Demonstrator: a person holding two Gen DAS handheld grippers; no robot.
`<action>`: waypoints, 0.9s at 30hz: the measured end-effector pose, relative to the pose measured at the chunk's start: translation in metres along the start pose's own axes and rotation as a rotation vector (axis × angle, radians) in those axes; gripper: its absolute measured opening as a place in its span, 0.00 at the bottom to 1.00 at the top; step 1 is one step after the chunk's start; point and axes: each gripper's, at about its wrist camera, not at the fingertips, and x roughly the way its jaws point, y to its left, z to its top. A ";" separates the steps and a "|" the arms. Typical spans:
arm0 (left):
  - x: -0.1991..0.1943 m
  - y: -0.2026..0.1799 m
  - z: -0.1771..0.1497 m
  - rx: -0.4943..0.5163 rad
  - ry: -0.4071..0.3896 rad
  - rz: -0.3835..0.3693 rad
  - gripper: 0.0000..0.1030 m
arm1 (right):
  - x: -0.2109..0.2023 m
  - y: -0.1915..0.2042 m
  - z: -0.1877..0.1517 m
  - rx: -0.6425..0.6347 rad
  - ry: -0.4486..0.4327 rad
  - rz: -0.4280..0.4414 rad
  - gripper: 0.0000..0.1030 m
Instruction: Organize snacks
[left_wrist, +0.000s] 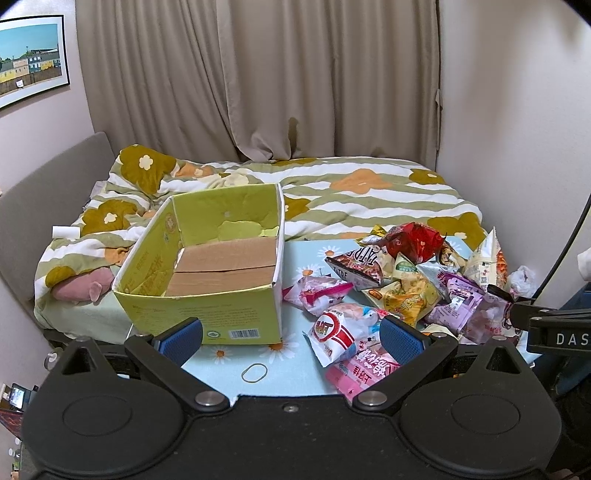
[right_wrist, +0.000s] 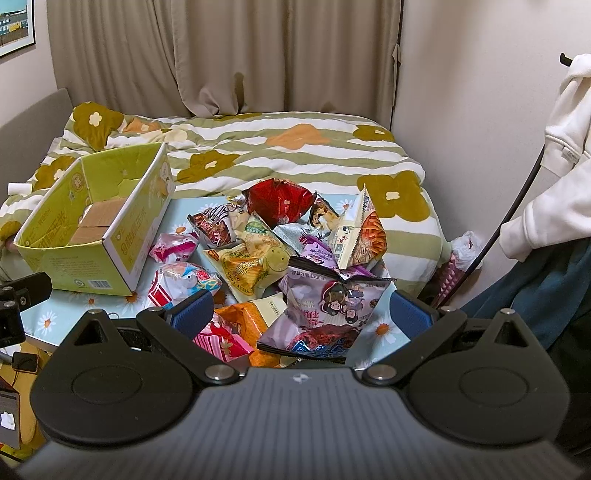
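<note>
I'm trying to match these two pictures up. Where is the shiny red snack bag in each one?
Left wrist view: the red snack bag sits at the far end of the pile, right of centre.
Right wrist view: the same bag is at the pile's far end, near centre.
Shared landmark: the green cardboard box, left of the pile.

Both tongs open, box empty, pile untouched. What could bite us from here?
1. The snack pile is heaped and overlapping; pulling the purple bag under the right tongs may drag neighbours off the table's near edge.
2. The green cardboard box looks light and sits by the table's left edge; a nudge from the left tongs could slide it.
3. The rubber band lies loose and might snag a finger.
</note>
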 end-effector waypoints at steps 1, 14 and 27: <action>0.000 0.000 0.000 0.000 0.000 -0.001 1.00 | 0.000 0.000 0.000 0.000 0.000 0.000 1.00; 0.000 0.000 0.002 0.001 0.001 -0.001 1.00 | 0.006 0.002 0.000 0.002 0.002 0.000 1.00; 0.008 -0.003 0.010 0.015 0.012 -0.038 1.00 | 0.010 0.000 0.001 0.010 0.013 0.000 1.00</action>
